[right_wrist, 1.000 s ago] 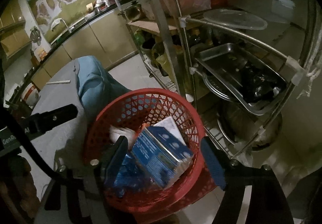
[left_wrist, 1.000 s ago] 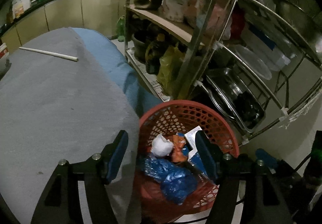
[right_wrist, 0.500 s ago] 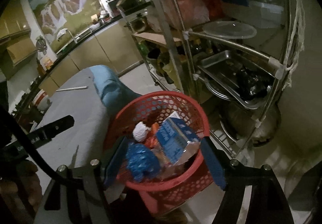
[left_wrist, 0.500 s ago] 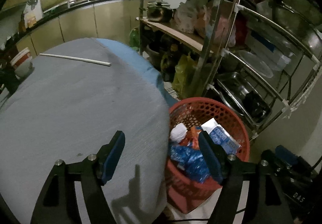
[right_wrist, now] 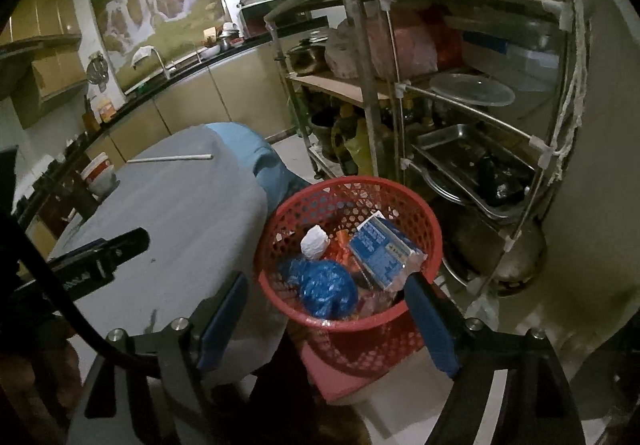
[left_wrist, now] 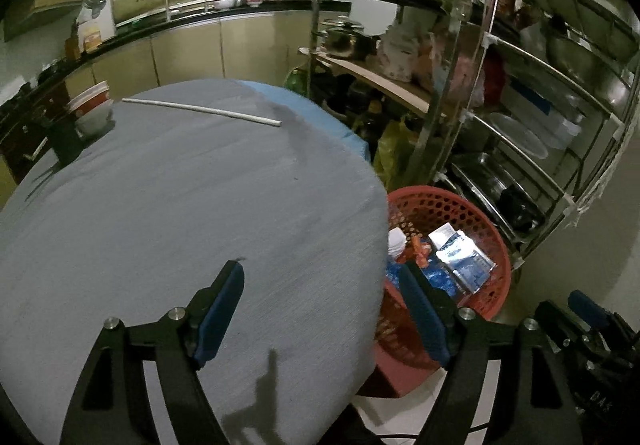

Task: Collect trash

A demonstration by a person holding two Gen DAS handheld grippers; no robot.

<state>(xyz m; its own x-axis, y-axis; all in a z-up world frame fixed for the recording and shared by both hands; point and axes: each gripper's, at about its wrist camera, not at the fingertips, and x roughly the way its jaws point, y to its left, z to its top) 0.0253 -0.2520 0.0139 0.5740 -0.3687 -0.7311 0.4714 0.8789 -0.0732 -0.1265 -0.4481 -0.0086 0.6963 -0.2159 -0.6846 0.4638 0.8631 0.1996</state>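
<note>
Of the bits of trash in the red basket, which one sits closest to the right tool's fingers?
The blue-and-white carton: its lower end lies beside the right tool's right finger. The blue plastic bag and white wad lie further left in the red basket.

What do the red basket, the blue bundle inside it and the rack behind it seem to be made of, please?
Red basket: apparently moulded plastic, matte, its wall pierced with regular holes.
Blue bundle: probably thin plastic film, crumpled and glossy with small highlights.
Rack: likely steel or chromed metal; its thin bars look silvery and reflective.
</note>
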